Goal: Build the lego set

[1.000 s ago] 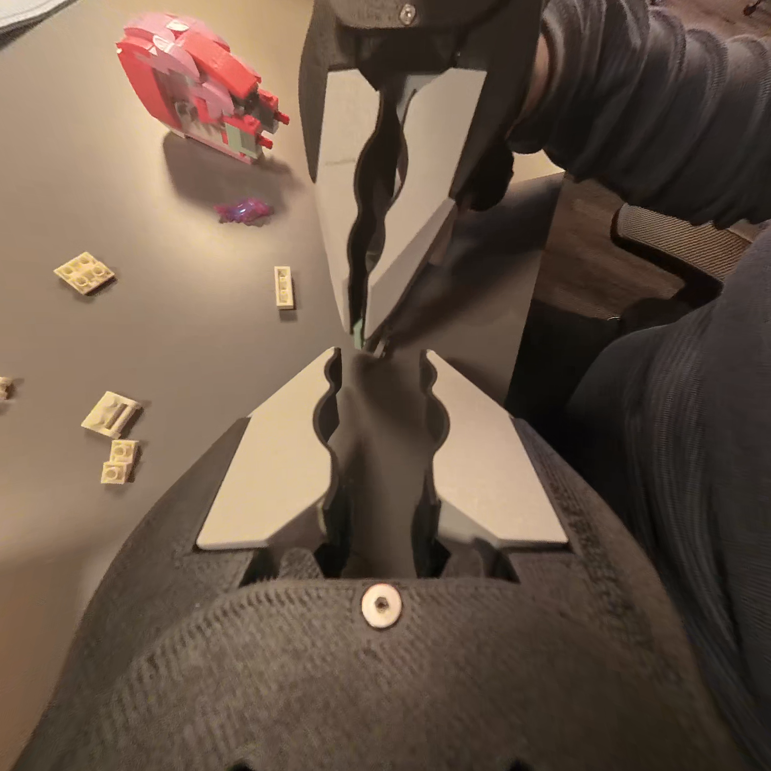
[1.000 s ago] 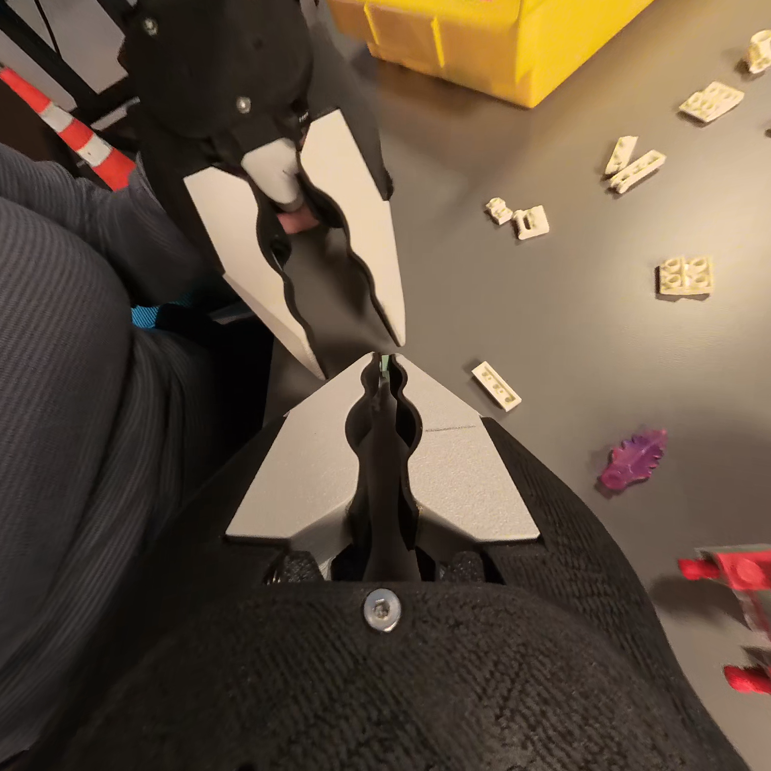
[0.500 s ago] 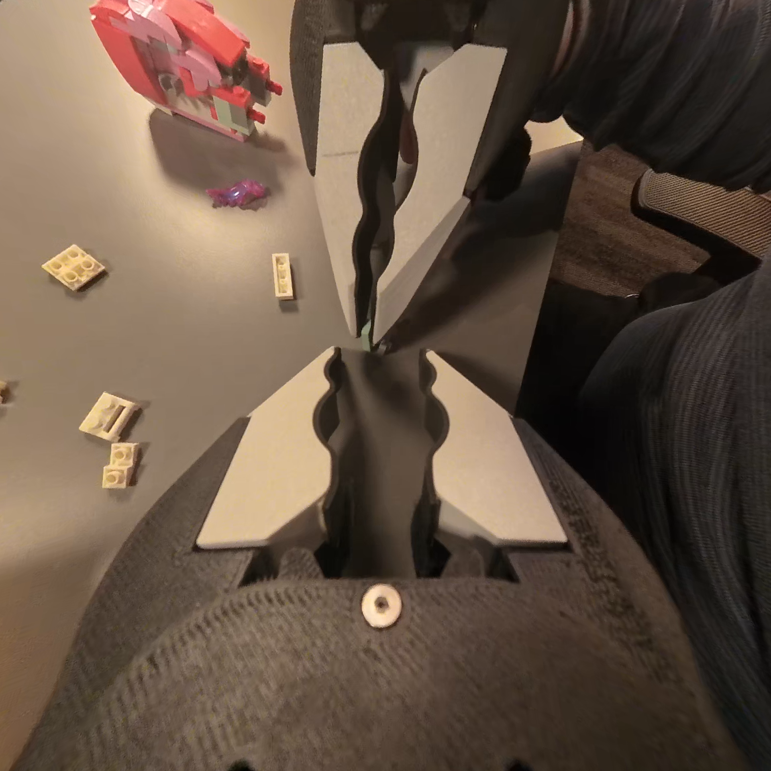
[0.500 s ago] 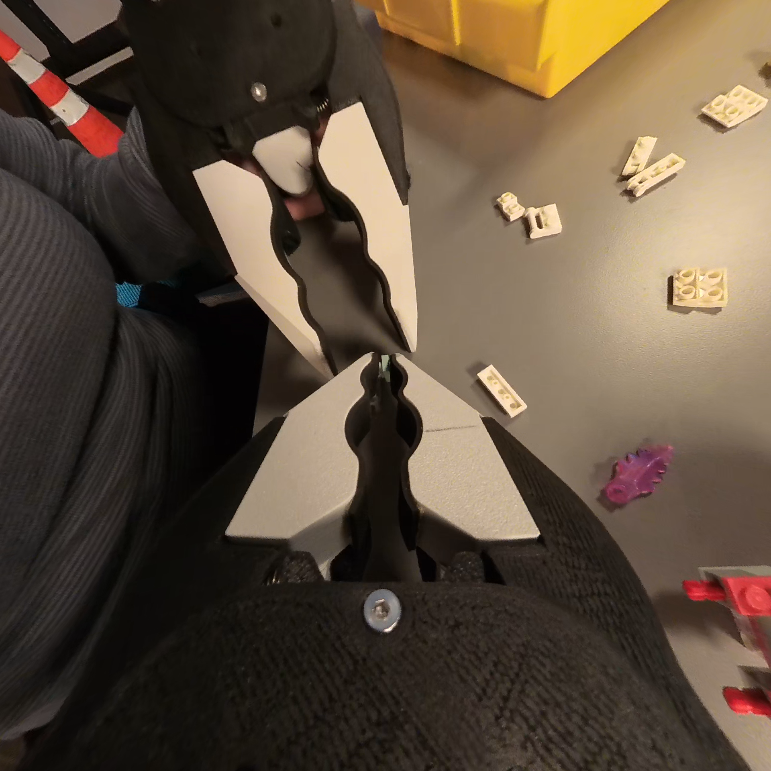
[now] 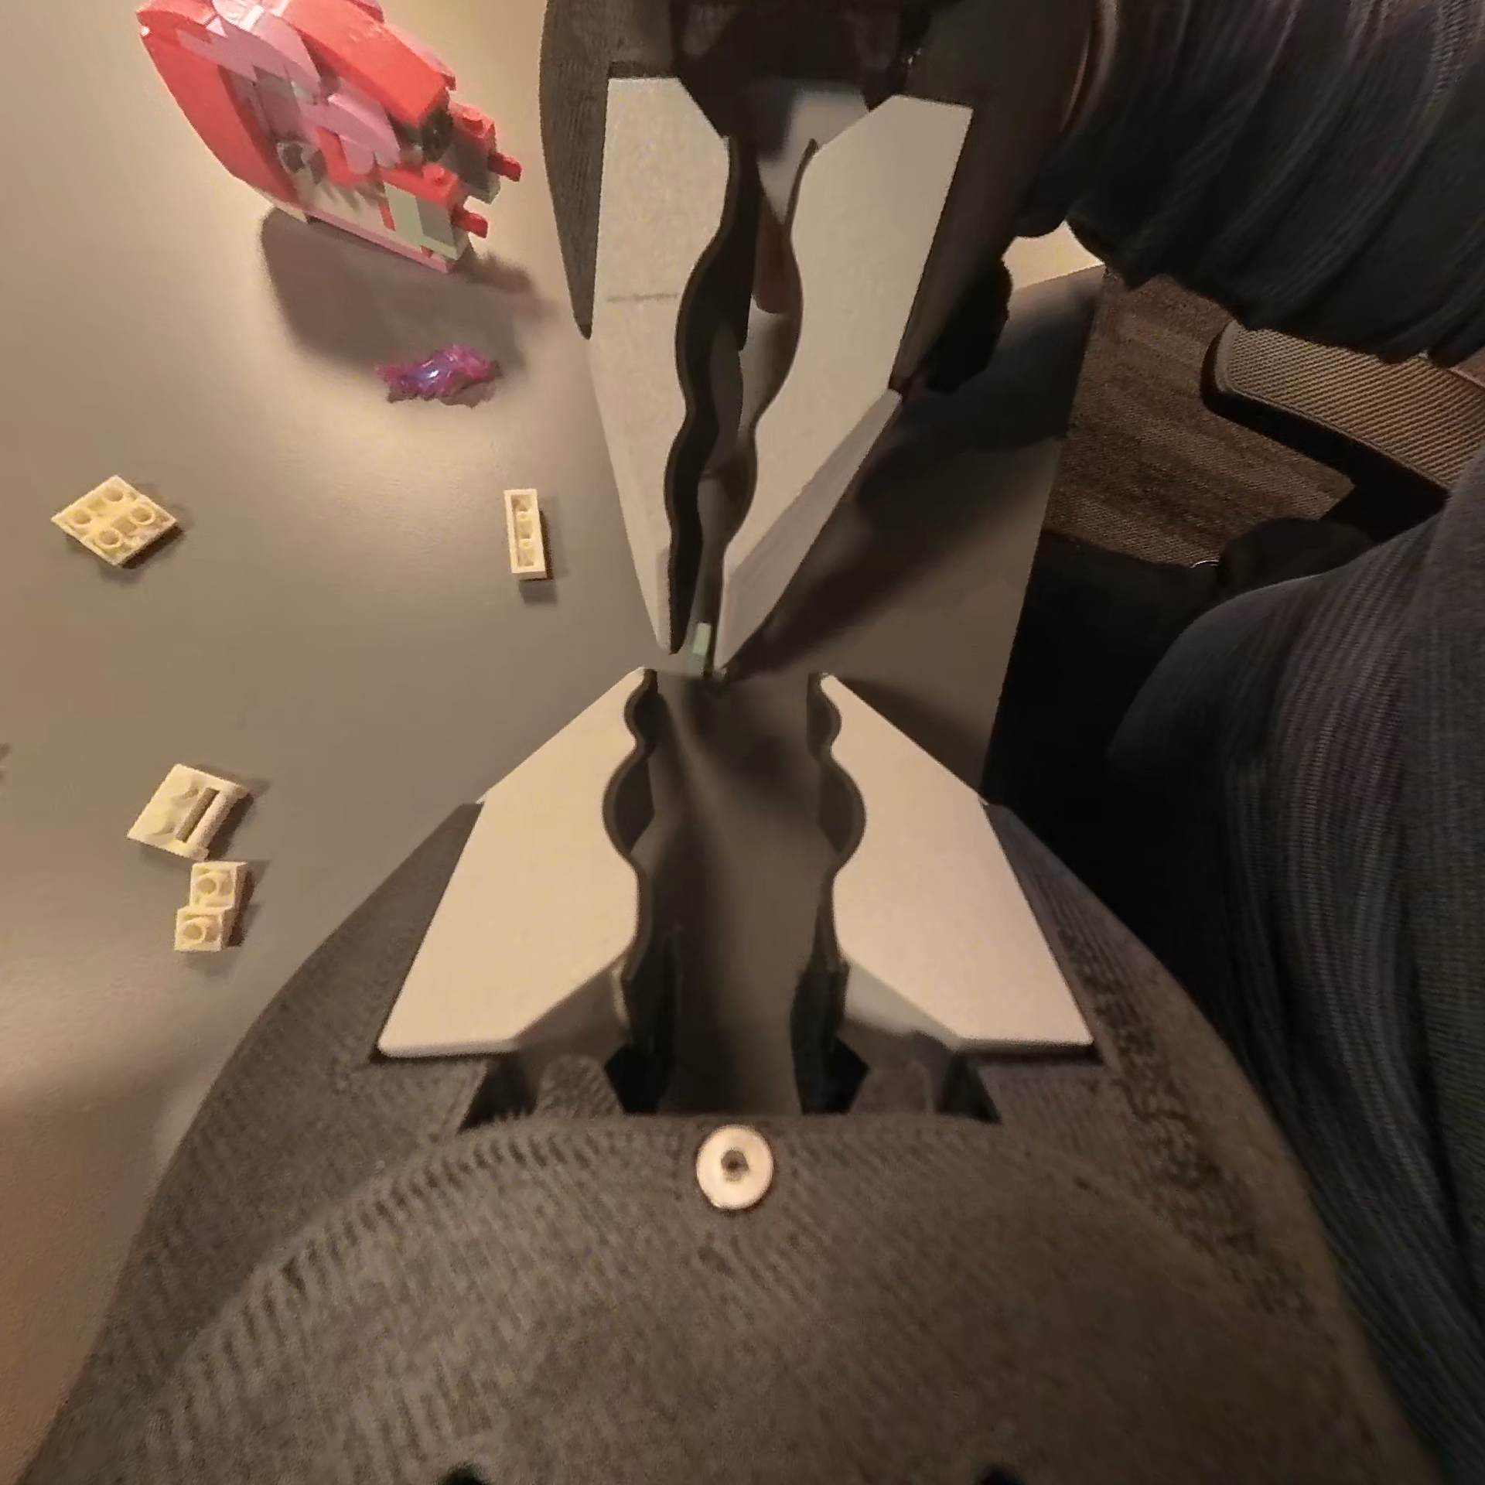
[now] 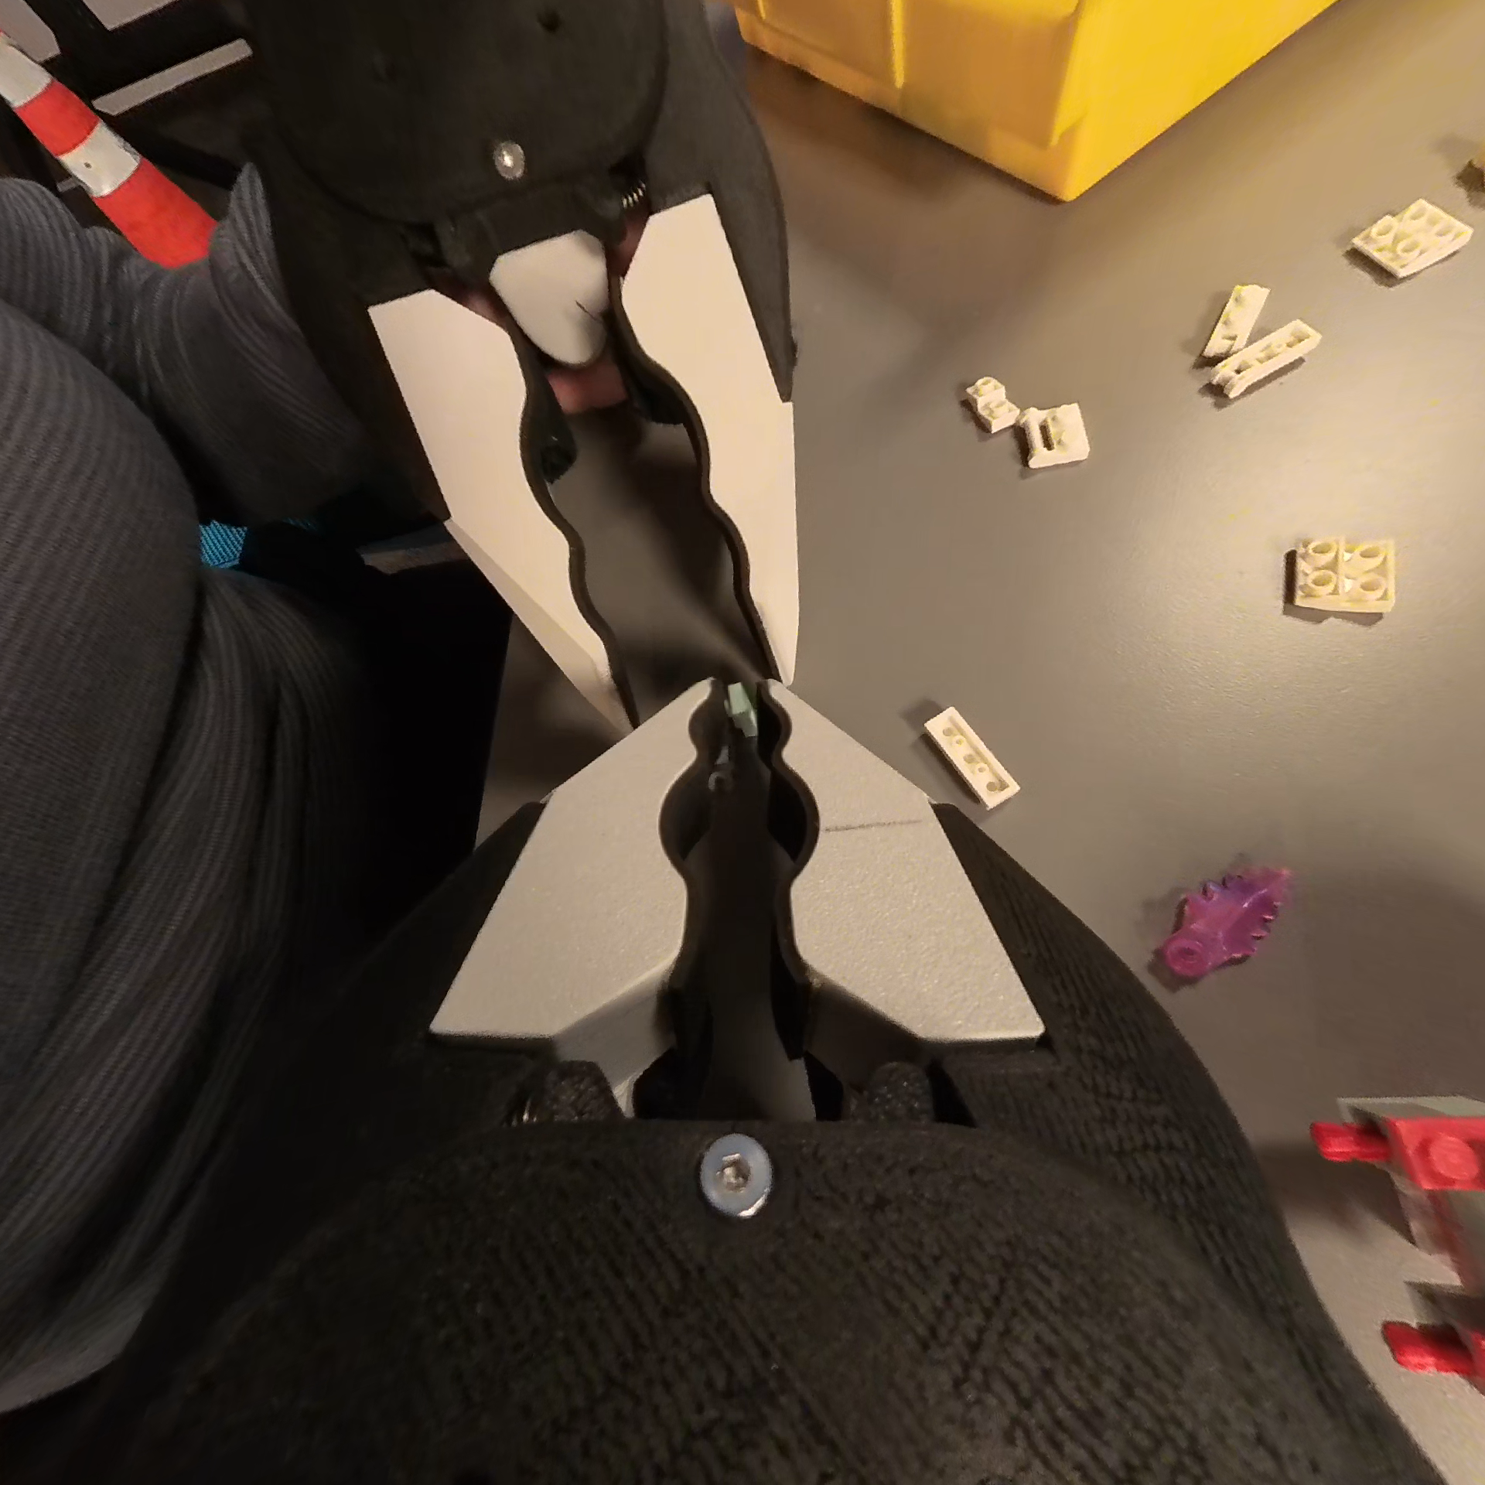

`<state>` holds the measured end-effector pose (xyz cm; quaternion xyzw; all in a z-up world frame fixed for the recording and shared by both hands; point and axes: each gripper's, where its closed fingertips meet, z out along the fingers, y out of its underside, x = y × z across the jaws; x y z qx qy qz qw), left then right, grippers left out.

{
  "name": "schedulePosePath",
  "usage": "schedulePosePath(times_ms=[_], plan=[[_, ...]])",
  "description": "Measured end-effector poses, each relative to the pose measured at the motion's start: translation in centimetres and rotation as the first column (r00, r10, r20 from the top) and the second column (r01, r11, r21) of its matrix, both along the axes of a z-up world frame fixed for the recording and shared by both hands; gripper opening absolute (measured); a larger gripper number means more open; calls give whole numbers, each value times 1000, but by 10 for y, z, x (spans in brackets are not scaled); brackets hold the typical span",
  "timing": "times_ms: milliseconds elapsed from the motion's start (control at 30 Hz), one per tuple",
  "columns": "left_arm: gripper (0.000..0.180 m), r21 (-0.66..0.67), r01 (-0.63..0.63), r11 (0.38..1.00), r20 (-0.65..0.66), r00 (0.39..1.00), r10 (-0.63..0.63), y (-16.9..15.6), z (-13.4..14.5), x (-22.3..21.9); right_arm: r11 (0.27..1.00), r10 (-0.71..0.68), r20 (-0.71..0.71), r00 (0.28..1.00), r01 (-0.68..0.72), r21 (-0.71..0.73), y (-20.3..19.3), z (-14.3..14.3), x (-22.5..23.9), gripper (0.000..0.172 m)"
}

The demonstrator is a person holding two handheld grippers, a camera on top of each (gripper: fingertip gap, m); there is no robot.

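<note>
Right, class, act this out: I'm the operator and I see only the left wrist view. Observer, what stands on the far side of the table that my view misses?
Observer: A yellow bin stands at the back of the table, outside your view.
Operator: Any loose pieces near it?
Observer: Yes, a cream square piece lies on the table near the bin's front corner.
Operator: And anything off the table?
Observer: A red-and-white striped pole slants across the top left corner of the right wrist view, beyond the table's edge.
</note>
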<state>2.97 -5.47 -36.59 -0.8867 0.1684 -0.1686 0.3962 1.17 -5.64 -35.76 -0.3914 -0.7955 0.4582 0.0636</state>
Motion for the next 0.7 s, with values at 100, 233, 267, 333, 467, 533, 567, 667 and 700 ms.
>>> schedulePosePath(times_ms=[100,233,267,333,467,533,567,667,700], plan=[[36,-1,1,1000,1,1000,-1,0,0,0,1000,2,0,1000,-2,0,-1,-1,1,8],[36,-1,1,1000,1,1000,-1,0,0,0,1000,-3,-5,1000,3,-11,-1,0,1,9],[36,-2,1,1000,2,1000,-1,0,0,0,1000,-5,-7,1000,5,-14,-1,1,1,10],[36,-2,2,1000,4,1000,-2,0,0,1,1000,-7,-9,1000,6,-20,0,1,1,11],[36,-2,11,1000,5,1000,-11,0,0,1,1000,-15,-18,1000,15,-26,2,3,2,18],[36,0,19,1000,4,1000,-19,0,0,2,1000,-8,-19,1000,8,-23,2,3,5,20],[35,0,23,1000,3,1000,-23,0,0,2,1000,-3,-21,1000,2,-16,3,2,7,20],[34,1,38,999,-9,999,-38,1,0,3,1000,16,-24,1000,-16,24,4,-1,12,19],[33,2,43,999,-14,999,-43,1,-1,3,999,21,-27,999,-20,41,4,-3,14,18]])
